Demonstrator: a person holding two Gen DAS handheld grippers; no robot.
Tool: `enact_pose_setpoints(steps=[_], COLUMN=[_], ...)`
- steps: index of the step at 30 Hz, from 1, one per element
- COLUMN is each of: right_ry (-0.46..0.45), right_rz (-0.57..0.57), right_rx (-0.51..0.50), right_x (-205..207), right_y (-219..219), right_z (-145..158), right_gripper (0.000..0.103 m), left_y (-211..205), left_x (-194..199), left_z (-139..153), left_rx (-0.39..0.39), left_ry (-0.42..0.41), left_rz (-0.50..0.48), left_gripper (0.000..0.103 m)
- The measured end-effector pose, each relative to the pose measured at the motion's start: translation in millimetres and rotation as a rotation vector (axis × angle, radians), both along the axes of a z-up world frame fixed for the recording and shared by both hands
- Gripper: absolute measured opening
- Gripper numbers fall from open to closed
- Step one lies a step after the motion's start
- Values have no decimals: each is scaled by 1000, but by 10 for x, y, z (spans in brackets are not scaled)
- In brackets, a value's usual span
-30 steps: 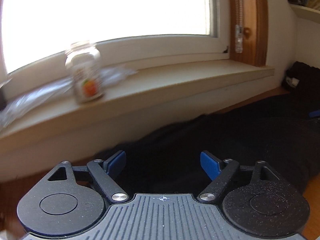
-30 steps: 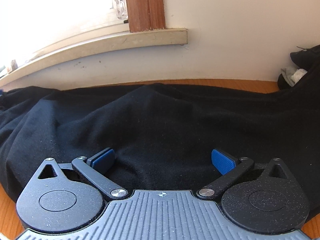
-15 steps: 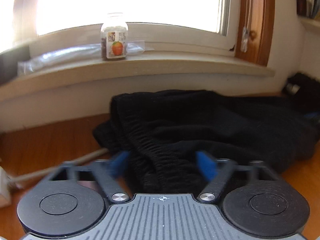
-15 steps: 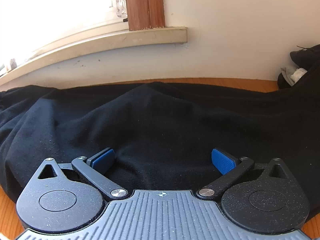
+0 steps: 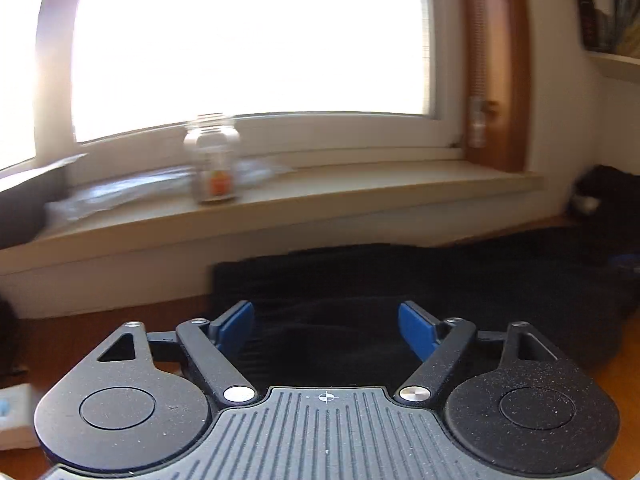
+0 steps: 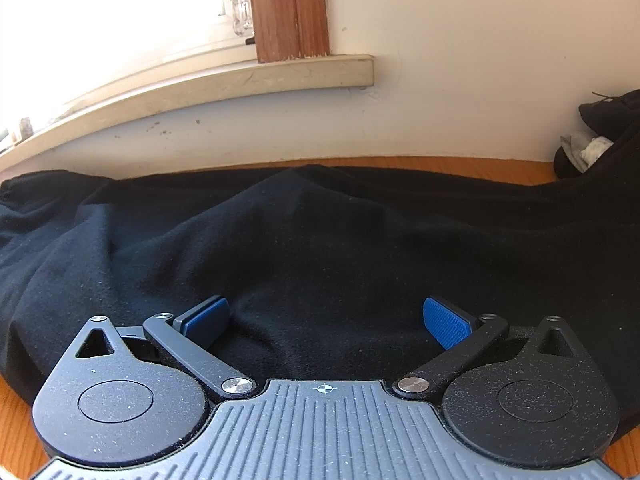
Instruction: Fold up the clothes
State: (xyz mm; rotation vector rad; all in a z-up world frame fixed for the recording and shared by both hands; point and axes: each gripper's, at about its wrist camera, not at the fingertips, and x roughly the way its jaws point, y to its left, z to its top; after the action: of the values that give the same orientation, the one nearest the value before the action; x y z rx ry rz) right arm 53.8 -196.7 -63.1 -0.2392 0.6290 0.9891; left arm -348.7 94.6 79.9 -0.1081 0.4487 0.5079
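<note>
The left tool (image 5: 326, 328) is opening over the black garment (image 5: 440, 280), gripping nothing. The right tool (image 6: 326, 320) stands open above the same garment on the wooden bench (image 6: 440, 162).

A wooden tabletop (image 6: 460, 164) carries a spread black garment (image 6: 320, 240) and, at its left, perhaps a white box (image 5: 16, 416).

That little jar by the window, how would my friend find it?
Look for the big bright window, then the pale sill under it. The jar stands upright there, the only clear container, with an orange picture on its label and crinkly plastic wrap lying flat beside it.
</note>
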Motion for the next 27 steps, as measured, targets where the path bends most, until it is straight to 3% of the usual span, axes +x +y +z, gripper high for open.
enact_pose_setpoints(steps=[7,10,16,17,19,20,21,23,27], right_ry=[0,3,3,3,-4,-13,-23,-41,-202], right_rz=[-21,-27,-33,-34,-38,-41,-44,-49,-31], right_rx=[4,6,4,4,1,2,4,7,65], right_x=[31,47,42,41,28,15,3,-23,-341], right_y=[-9,-18,-14,-13,-11,-17,-22,-34,-217], right_z=[-3,-5,-6,-7,-5,1,6,16,133], right_gripper=[103,103,103,103,103,103,103,103,103], left_y=[-1056,-1458,-1794,-1792,-1741,-1689,-1603,-1429,-1034], left_x=[879,1240,1765,1835,1931,1963,1973,1991,2012], left_z=[-136,-247,-458,-489,-510,-500,-467,-379,-257], left_rx=[-4,39,116,126,124,102,71,18,-139], left_ry=[50,91,171,184,188,186,180,137,28], left_rz=[-318,-426,-520,-529,-542,-561,-586,-609,-616], left_gripper=[83,83,82,78,55,29,21,12,12])
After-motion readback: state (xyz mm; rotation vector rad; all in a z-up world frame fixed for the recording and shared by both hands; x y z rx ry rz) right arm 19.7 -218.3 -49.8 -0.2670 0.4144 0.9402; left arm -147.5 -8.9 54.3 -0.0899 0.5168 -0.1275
